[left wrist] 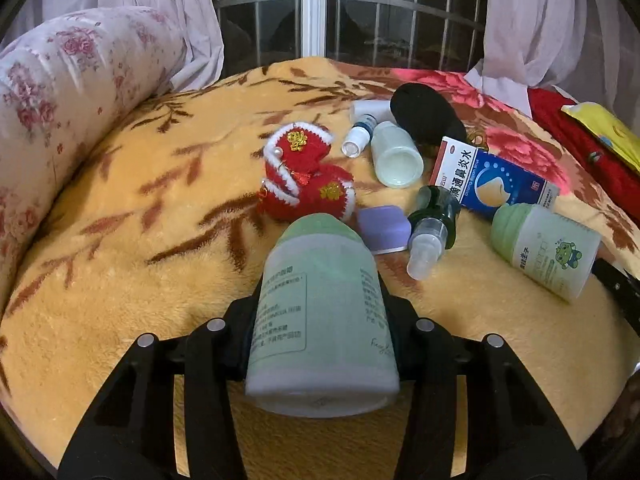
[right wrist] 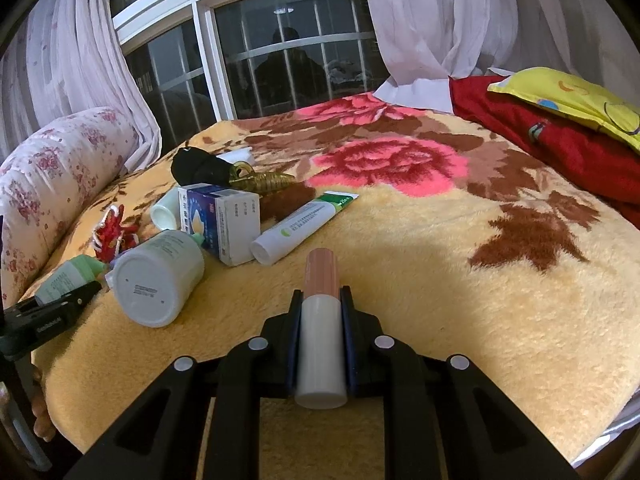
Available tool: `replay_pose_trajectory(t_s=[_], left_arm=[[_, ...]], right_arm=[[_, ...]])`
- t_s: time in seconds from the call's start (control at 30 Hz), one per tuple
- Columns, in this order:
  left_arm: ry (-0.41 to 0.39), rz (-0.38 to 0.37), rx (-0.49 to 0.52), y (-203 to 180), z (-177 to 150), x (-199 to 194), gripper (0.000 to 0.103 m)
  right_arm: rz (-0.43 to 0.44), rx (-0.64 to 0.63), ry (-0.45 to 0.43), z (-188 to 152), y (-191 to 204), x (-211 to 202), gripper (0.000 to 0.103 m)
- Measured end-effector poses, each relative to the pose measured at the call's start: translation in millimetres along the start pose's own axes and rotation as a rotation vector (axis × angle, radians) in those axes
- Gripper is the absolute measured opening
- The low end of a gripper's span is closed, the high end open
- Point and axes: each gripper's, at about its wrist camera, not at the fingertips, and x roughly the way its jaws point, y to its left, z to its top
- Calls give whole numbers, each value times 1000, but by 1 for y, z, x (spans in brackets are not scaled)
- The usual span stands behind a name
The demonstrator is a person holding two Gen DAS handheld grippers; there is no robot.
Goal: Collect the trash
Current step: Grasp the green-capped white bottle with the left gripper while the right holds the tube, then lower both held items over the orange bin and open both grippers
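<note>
Green bottle [left wrist: 320,304] clamped between left claw [left wrist: 320,308] fingers.

Left tongs [left wrist: 320,312] clamp a pale bottle [left wrist: 320,320]; right tongs [right wrist: 322,344] pinch a slim tube [right wrist: 320,340].

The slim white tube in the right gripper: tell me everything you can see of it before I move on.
The slim white tube is a small cylinder of smooth, plastic-looking material, white along the near body with a peach-pink cap at the far end. It lies along the right gripper, flat white base toward the camera, cap pointing out over the yellow blanket. Both blue-edged pads press its sides, so it is clamped. It appears lifted clear of the bedding. No label is visible.
</note>
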Motion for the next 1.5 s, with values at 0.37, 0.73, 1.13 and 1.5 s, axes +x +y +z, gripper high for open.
replay_pose_trajectory(t_s=[0.37, 0.73, 1.13, 1.5], left_arm=[[-61, -104, 12, -10, -22, -76, 46], [-109, -146, 82, -26, -80, -153, 46], [123, -177, 109, -30, -158, -134, 46], [349, -191, 122, -39, -187, -75, 47]], right_arm=[[59, -40, -75, 3, 18, -58, 18], [163, -113, -40, -34, 49, -129, 18], [162, -235, 211, -129, 73, -144, 18], [152, -246, 444, -171, 77, -88, 18]])
